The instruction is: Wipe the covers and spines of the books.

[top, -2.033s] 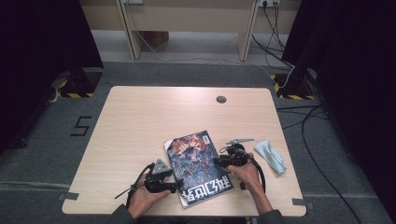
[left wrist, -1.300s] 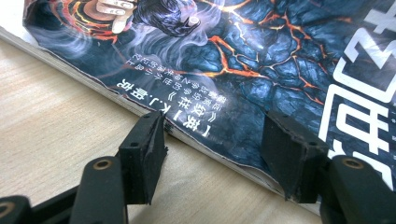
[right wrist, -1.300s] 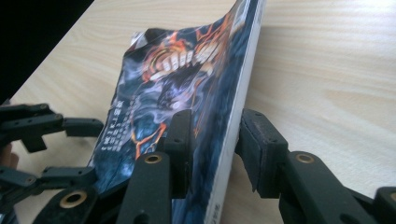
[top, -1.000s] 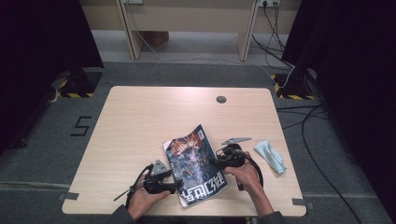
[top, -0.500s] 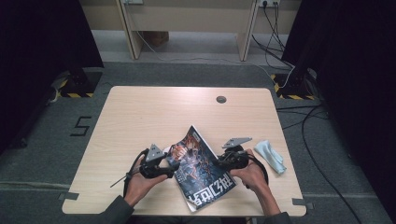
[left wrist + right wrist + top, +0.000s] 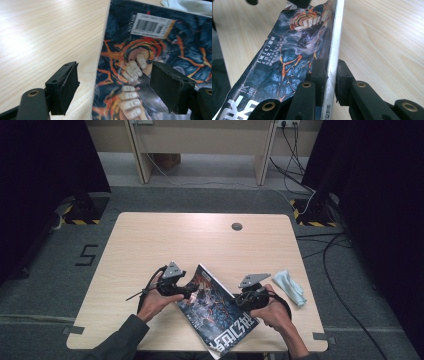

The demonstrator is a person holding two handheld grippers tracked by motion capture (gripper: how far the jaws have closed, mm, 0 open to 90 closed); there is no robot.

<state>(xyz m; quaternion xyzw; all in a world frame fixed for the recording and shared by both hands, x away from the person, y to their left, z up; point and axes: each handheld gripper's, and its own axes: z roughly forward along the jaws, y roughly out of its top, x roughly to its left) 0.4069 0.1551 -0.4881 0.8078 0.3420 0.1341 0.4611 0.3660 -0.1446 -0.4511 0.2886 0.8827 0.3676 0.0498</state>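
The right gripper (image 6: 329, 71) clamps its 2 fingers on the white spine of the comic book (image 6: 215, 307), holding it tilted above the wooden surface (image 6: 200, 245) near the front edge. The left gripper (image 6: 113, 86) has just been opening; its fingers stand wide, straddling the book's edge without pressing. A pale cloth (image 6: 290, 286) lies just right.

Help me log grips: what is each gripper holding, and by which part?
The right gripper clamps the magazine by its spine edge. The left gripper, jaws just opened, holds nothing.
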